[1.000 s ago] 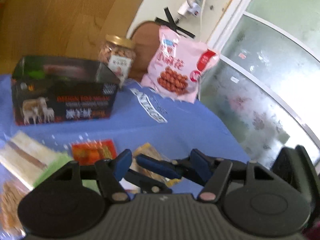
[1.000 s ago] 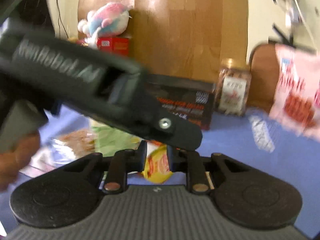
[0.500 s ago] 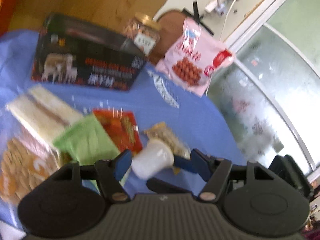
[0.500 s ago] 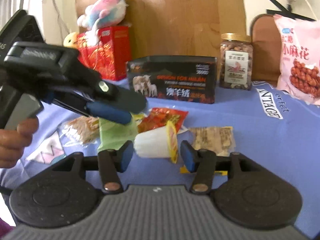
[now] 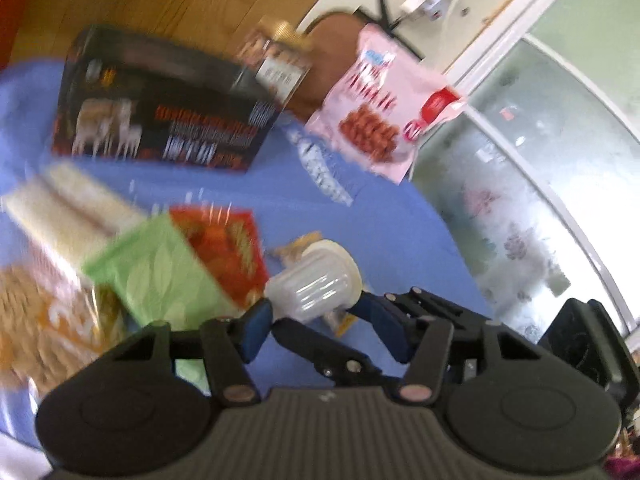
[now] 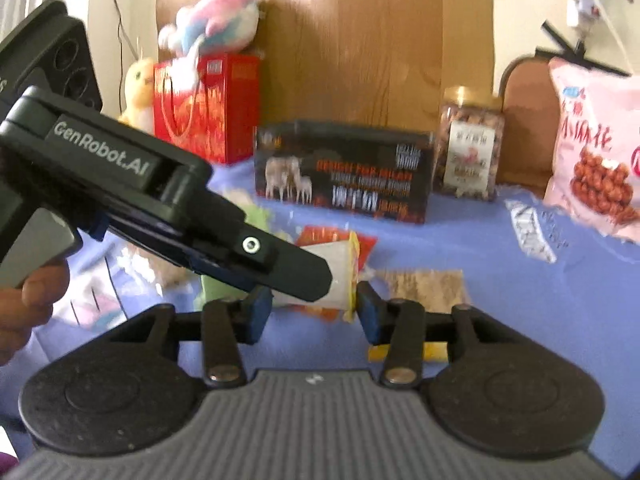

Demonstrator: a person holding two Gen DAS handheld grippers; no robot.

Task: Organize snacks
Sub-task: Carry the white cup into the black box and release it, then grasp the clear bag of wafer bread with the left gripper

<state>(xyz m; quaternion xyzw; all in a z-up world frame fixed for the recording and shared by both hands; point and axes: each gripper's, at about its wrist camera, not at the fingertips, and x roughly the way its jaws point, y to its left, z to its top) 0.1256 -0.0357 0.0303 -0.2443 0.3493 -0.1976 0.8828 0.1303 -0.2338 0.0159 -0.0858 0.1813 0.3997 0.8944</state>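
Translucent plastic, a small jelly cup (image 6: 334, 276) lies mid-counter (image 6: 500, 272) between both closing claws, left claw (image 5: 320, 330) and right claw (image 6: 314, 312), seemingly not yet clamped.

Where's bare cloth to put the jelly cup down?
Free: blue tablecloth between the black box, the pink snack bag and the brown wafer packet. Crowded: left of the jelly cup, where the green packet, red packet and cracker bag overlap.
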